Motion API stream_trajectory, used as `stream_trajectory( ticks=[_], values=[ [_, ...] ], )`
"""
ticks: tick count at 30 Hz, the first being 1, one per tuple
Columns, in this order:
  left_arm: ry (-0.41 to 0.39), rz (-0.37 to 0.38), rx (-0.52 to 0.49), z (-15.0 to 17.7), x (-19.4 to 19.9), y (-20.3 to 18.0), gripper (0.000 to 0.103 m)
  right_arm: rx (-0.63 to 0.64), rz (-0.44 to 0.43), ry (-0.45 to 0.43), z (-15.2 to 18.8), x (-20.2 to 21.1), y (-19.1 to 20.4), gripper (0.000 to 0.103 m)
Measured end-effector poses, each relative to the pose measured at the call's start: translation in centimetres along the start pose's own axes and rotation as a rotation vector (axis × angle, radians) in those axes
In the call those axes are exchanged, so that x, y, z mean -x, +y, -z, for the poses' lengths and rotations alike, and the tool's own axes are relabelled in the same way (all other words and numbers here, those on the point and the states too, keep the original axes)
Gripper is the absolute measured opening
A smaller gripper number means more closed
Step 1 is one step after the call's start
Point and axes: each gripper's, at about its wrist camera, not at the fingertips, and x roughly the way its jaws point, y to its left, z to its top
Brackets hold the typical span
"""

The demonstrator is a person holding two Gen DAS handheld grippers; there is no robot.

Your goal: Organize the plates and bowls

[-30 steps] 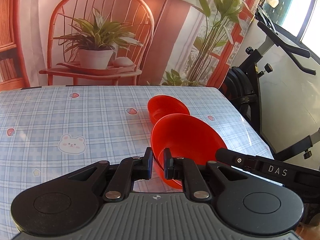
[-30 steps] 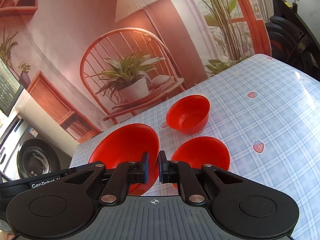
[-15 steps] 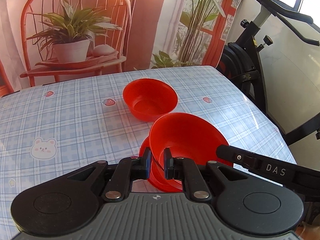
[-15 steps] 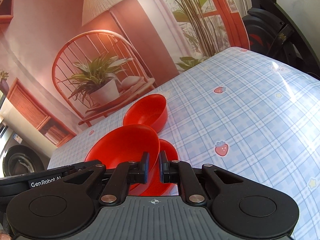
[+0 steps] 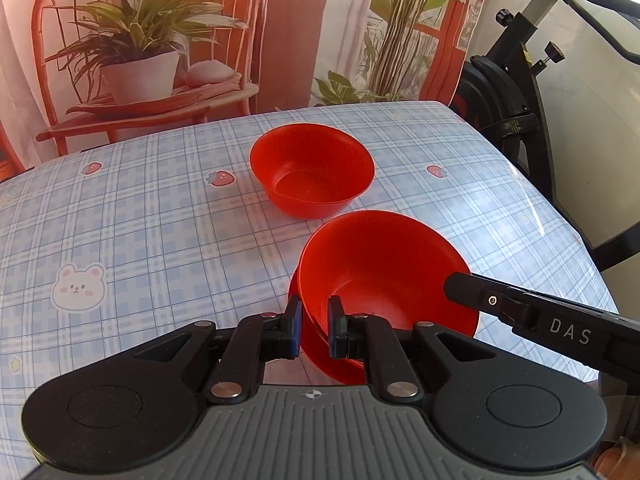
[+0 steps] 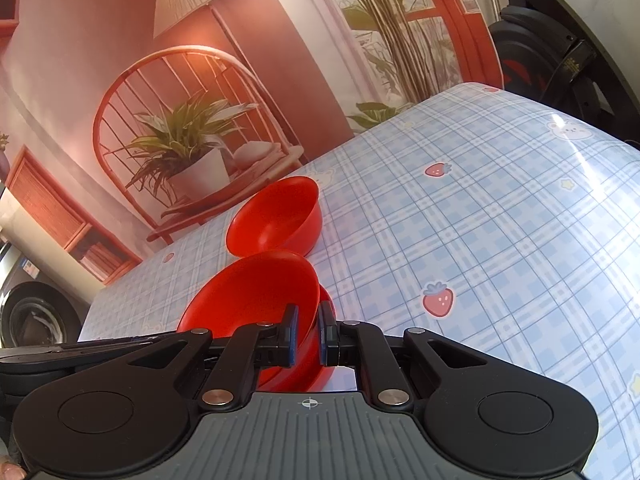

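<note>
Both grippers pinch the rim of one red bowl [image 5: 372,264], on opposite sides. My left gripper [image 5: 314,326] is shut on its near rim; my right gripper [image 6: 307,336] is shut on the other side, and its finger shows in the left wrist view [image 5: 520,308]. The held bowl [image 6: 256,296] sits tilted in a second red bowl [image 5: 320,354] beneath it, whose edge [image 6: 326,300] peeks out. A third red bowl [image 5: 312,168] stands alone on the table just beyond; it also shows in the right wrist view [image 6: 280,216].
The table has a blue plaid cloth [image 5: 160,220] with bear and strawberry prints. An exercise bike [image 5: 516,92] stands off the table's right edge. A printed backdrop [image 5: 160,40] hangs behind the far edge.
Both grippers carried the held bowl over and down into the second bowl, which was beside it a second ago. The lone bowl has not moved.
</note>
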Motion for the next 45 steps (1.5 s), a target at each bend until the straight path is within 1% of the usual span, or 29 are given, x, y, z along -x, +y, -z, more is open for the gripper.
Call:
stream_trajectory(
  ticks=[5, 11, 15, 17, 19, 20, 29, 31, 35, 42, 45],
  values=[
    [0.018, -0.002, -0.013, 0.0, -0.5, -0.1, 0.013, 0.024, 0.022, 0.008, 0.3, -0.5, 0.1, 0.01],
    [0.023, 0.006, -0.018, 0.0, -1.0, -0.1, 0.014, 0.023, 0.027, 0.013, 0.4, -0.7, -0.2, 0.01],
    [0.031, 0.028, -0.006, -0.2, -1.1, 0.2, 0.02, 0.025, 0.029, 0.012, 0.4, -0.7, -0.3, 0.01],
    [0.032, 0.041, 0.003, -0.2, -1.0, 0.3, 0.025, 0.027, 0.033, 0.011, 0.4, -0.7, -0.2, 0.011],
    [0.028, 0.042, 0.004, -0.2, -0.9, 0.4, 0.031, 0.028, 0.036, 0.008, 0.3, -0.5, -0.3, 0.011],
    [0.024, 0.041, 0.004, -0.3, -0.8, 0.5, 0.032, 0.026, 0.035, 0.006, 0.3, -0.5, -0.3, 0.011],
    [-0.009, 0.063, 0.03, -1.1, -0.1, 1.4, 0.033, 0.031, 0.035, -0.025, -0.6, -0.1, -0.4, 0.011],
    [-0.02, 0.07, 0.038, -1.6, 0.0, 1.7, 0.033, 0.028, 0.02, -0.04, -1.1, -0.1, -0.3, 0.011],
    [-0.058, 0.08, 0.069, -3.1, 0.3, 2.6, 0.033, 0.077, -0.007, -0.073, -2.6, -0.1, 0.5, 0.014],
    [-0.111, 0.068, 0.129, -5.8, -0.8, 4.2, 0.034, 0.115, -0.046, -0.104, -4.9, -2.0, 1.1, 0.016],
    [-0.119, 0.062, 0.151, -6.5, -2.0, 4.7, 0.034, 0.123, -0.059, -0.109, -5.4, -3.1, 1.1, 0.019]
  ],
)
